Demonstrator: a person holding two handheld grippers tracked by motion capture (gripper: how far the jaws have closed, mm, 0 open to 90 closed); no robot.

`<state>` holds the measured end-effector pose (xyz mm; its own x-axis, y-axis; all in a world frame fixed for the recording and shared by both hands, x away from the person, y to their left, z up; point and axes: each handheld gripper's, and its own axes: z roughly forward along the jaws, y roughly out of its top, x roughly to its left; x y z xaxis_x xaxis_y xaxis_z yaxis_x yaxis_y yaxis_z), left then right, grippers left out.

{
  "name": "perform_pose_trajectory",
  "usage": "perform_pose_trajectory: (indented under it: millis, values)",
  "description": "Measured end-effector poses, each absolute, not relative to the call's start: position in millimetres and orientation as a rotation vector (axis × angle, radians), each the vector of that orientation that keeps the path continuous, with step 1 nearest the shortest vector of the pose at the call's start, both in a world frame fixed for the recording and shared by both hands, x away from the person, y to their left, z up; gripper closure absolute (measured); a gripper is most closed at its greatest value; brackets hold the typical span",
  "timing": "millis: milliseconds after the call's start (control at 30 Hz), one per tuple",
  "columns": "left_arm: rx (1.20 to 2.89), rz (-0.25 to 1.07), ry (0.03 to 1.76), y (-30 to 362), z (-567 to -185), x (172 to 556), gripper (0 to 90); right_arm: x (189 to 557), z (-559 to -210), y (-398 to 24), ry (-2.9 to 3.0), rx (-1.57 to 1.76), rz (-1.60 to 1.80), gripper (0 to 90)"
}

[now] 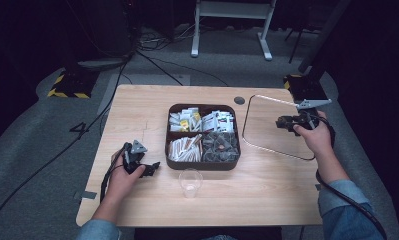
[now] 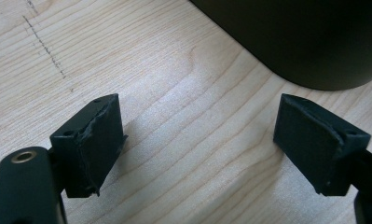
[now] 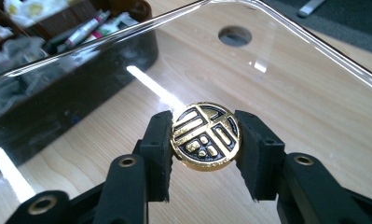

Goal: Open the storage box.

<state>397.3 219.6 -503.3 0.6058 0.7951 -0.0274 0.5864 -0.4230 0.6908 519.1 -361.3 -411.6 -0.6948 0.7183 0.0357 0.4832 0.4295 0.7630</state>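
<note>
Clear lid [image 3: 286,70] hangs from the gold knob [image 3: 205,135] your right gripper [image 3: 205,140] clamps; box [image 1: 203,136] lies to its left, your left gripper [image 2: 197,144] gaping, holding nothing.

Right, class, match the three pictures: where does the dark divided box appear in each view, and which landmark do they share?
High view: the dark divided box sits at the table's centre, between the two hands.
Left gripper view: the box's dark wall is at top right.
Right gripper view: the box is at upper left, beyond the clear lid.
Shared landmark: the wooden table.
</note>
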Motion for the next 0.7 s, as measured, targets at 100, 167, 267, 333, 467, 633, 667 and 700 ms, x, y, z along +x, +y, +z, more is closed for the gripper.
perform_pose_trajectory:
  millis: [100,167,267,333,467,633,667,700]
  values:
    - [2.159,0.4,1.084,220,-503,397,16.2,519,-422,-363,2.392,1.059,1.12,58.7]
    - [2.16,0.4,1.084,220,-503,397,16.2,519,-429,-363,2.395,1.061,1.117,58.7]
    - [2.162,0.403,1.081,220,-503,397,16.2,519,-438,-363,2.4,1.068,1.112,58.7]
    - [2.162,0.403,1.081,220,-503,397,16.2,518,-444,-363,2.402,1.08,1.112,58.6]
    - [2.159,0.4,1.084,220,-503,397,16.3,516,-453,-363,2.399,1.083,1.097,58.7]
    - [2.16,0.401,1.084,220,-503,397,16.2,513,-464,-366,2.39,1.105,1.087,58.7]
    - [2.16,0.401,1.084,220,-503,397,16.2,513,-466,-367,2.389,1.109,1.083,58.7]
    - [2.16,0.401,1.084,220,-503,397,16.2,512,-468,-368,2.385,1.114,1.086,58.7]
